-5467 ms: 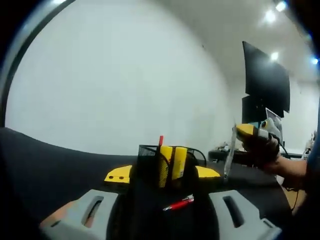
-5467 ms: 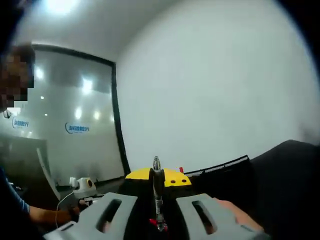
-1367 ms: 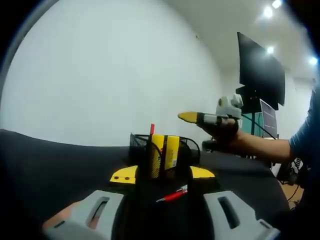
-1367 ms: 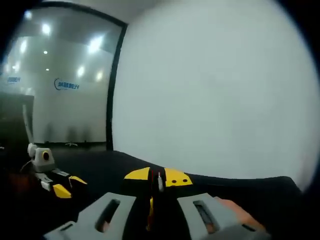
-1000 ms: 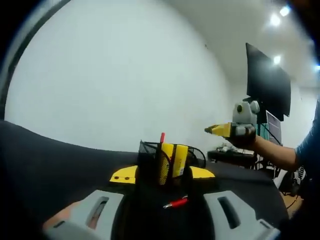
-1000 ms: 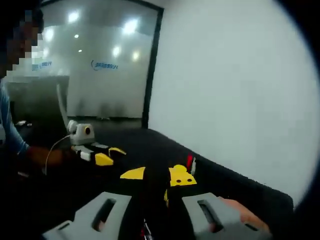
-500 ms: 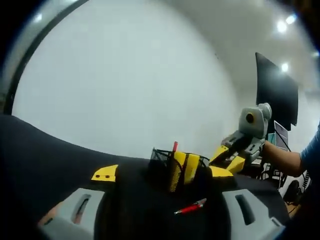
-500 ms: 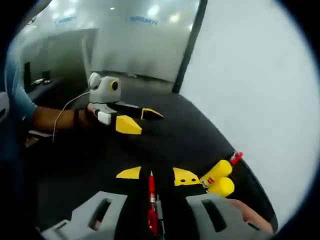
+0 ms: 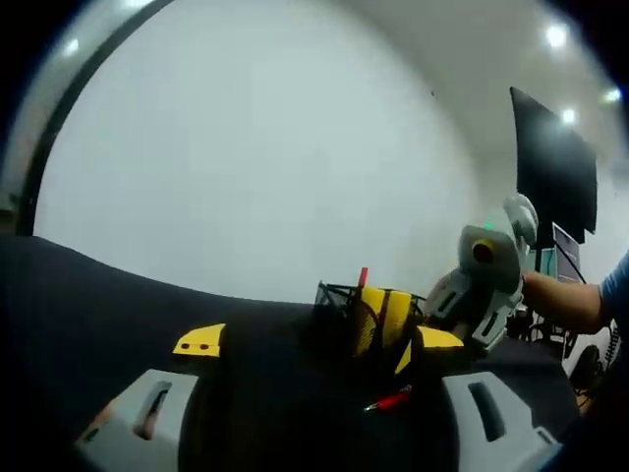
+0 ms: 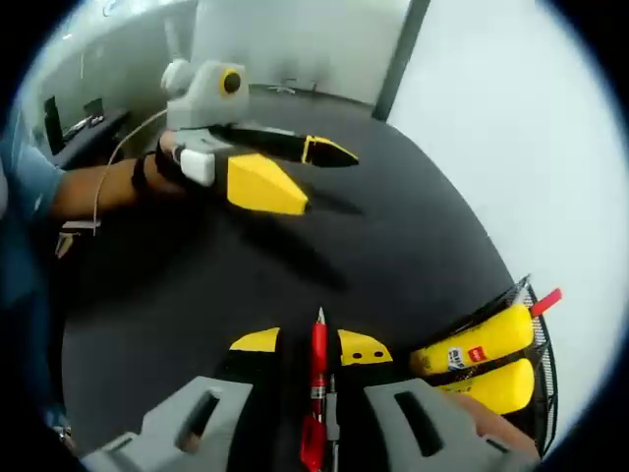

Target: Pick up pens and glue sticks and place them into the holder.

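In the left gripper view, the left gripper [image 9: 313, 369] hangs low over the black counter [image 9: 88, 305] with its jaws spread wide and nothing between them. Ahead of it stands the black mesh holder [image 9: 366, 317], already carrying two yellow glue sticks [image 9: 383, 315] and a red-capped pen [image 9: 363, 277]. A red pen [image 9: 390, 400] lies flat on the counter just in front of the holder. The right gripper [image 9: 484, 285] comes in from the right, close beside the holder.

That loose pen looks light, stiff and slick-barrelled, so it would likely roll or pivot if pinched near a tip; a hold across the middle of the barrel seems safest. The glue sticks look light, rigid and round.

Compared with half a second earlier, the holder sits further right in this view and the right gripper has come nearer to it, now overlapping the holder's right side.

In the right gripper view, the right gripper [image 10: 320, 388] is clamped on a red pen [image 10: 317, 379], held along the jaws with its tip pointing forward; a thinner grey pen [image 10: 333, 413] lies alongside it. The mesh holder [image 10: 531, 324] with its glue sticks [image 10: 477, 346] shows at the right, seen from above. The left gripper [image 10: 295, 172] reaches in at the upper left, jaws apart.

Against the frame half a second earlier, this view has tipped further down over the counter, and the holder and the left gripper both look nearer.
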Demonstrator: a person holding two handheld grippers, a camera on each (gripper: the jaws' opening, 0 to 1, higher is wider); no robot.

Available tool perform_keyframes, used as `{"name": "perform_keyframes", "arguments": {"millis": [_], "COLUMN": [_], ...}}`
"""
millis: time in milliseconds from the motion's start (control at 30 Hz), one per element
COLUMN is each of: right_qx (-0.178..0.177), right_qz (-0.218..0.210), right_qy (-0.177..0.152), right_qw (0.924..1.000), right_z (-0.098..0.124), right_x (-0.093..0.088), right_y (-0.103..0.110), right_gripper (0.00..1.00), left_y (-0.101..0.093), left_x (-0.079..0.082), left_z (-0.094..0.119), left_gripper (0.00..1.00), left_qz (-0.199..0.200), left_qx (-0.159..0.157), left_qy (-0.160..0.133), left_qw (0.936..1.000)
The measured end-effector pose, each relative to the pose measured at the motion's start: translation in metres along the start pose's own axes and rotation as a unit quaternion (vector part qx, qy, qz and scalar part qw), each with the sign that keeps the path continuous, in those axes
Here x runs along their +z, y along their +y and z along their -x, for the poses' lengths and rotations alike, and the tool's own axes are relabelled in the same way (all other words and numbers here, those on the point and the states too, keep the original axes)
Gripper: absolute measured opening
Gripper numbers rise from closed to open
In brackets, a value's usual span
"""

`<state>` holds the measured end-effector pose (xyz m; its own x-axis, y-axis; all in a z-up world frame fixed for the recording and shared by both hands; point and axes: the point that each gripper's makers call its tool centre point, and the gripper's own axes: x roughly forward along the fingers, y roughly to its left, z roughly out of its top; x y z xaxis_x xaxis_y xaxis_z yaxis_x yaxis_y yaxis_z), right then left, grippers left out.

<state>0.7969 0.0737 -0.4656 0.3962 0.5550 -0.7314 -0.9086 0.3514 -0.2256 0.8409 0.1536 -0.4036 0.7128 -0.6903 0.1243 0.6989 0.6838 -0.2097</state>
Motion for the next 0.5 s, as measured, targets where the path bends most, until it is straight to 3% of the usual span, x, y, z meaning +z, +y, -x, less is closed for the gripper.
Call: {"name": "perform_keyframes", "arguments": {"millis": [500], "right_qx": [-0.01], "right_qz": [-0.019], "right_qy": [0.032], "right_qw": [0.9993], "right_z": [-0.025], "right_x": [-0.012], "right_y": [0.007], "right_gripper": [0.1], "left_y": [0.007], "left_x": [-0.002], "left_z": [0.001], "left_gripper": [0.74], "left_qz": [-0.002], "left_qx": [0.013], "left_qy": [0.007], "left_qw": [0.9999]}}
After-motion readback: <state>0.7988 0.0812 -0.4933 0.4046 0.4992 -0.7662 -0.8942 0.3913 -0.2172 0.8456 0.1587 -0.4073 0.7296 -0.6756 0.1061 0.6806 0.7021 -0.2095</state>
